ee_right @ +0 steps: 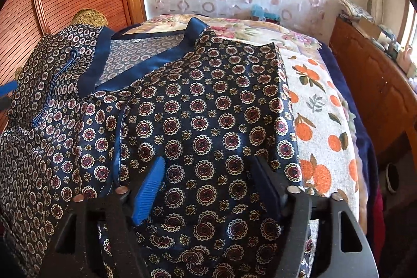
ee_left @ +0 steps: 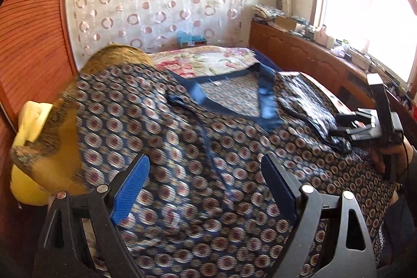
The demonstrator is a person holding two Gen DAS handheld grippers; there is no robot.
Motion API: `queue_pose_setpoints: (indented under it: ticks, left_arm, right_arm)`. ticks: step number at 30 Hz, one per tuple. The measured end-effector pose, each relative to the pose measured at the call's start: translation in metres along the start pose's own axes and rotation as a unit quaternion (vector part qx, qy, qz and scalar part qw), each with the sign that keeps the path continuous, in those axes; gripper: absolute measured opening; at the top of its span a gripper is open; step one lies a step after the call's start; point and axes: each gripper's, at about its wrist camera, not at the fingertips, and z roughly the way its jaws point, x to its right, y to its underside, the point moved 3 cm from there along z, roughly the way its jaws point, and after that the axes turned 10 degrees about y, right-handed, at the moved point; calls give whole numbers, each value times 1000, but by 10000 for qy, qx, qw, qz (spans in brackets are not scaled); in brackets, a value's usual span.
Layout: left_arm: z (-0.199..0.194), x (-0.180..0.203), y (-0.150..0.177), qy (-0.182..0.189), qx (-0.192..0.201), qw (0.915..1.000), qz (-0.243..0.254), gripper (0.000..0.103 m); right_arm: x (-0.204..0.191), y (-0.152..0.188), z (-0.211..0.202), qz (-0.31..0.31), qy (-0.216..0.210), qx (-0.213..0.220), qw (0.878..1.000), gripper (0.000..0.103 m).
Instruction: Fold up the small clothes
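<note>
A navy shirt [ee_left: 198, 147] with red and cream medallions and a plain blue collar [ee_left: 265, 100] lies spread on the bed, with its sides folded in. It fills the right wrist view [ee_right: 203, 127] too. My left gripper [ee_left: 206, 173] is open just above the shirt's lower left part, nothing between its blue pads [ee_left: 130, 192]. My right gripper [ee_right: 208, 176] is open over the shirt's right front panel, also empty. The right gripper also shows in the left wrist view [ee_left: 365, 127] at the shirt's right edge.
The bed carries a white cloth with orange fruit print [ee_right: 320, 121] and a floral quilt [ee_left: 208, 59]. A gold cushion [ee_left: 78, 127] and a yellow item [ee_left: 28, 127] lie at the left. A wooden cabinet [ee_left: 312, 54] runs along the window side.
</note>
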Motion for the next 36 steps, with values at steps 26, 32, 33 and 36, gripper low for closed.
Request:
queue_pose_setpoints:
  ticks: [26,32,33,36]
  left_arm:
    - [16,-126,-69,-567,-225,9968,-524,80]
    - [25,-142,-67,-437,-387,9963,-633,66]
    - [27,-143,-67,-443,-412,9961,-641,65]
    - [32,-147,-68,-419,-484,9959,-641,65]
  right_arm:
    - [-10,-5,6,-330,-136,-158,9992,103]
    - [11,-28,-8,-99,-349,205,9991,103]
    - [16,-33,-9,-39,-333,257,9991,103]
    - [34,-52,-3,130,-205,312,9992,103]
